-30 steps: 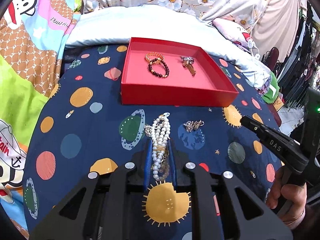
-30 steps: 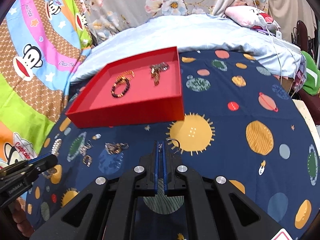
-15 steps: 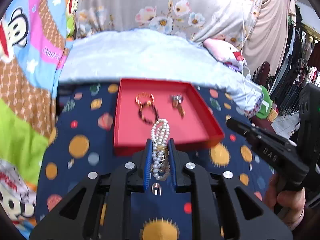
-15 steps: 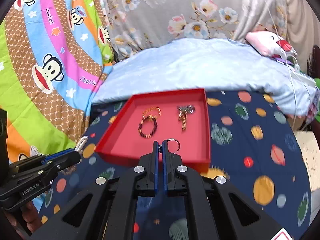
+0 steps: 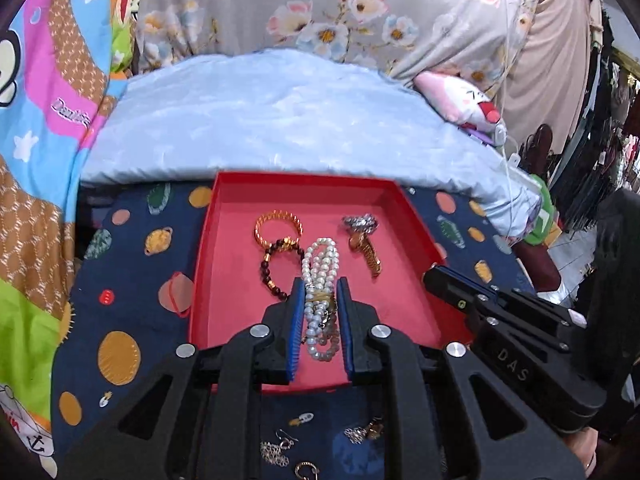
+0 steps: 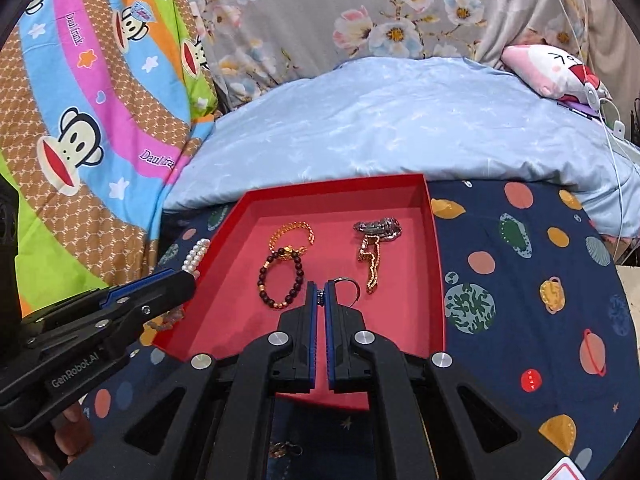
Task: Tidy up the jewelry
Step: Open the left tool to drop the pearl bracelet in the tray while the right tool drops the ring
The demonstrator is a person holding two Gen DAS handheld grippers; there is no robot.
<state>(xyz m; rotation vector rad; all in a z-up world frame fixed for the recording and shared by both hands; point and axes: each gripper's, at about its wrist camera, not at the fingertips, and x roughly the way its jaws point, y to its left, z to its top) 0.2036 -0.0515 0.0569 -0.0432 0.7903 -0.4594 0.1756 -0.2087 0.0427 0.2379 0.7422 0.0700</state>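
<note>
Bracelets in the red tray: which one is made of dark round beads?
The dark bead bracelet, lying nearer the front of the red tray. The gold bracelet behind it is chain-like, not beaded.

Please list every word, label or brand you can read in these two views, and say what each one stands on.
"DAS" – on the right claw, seen from the left wrist view.
"GenRobot.AI" – on the left claw, seen from the right wrist view.
"Daui frak", roughly, in blurred script – on the monkey-print cloth.
Nothing else is readable.
</note>
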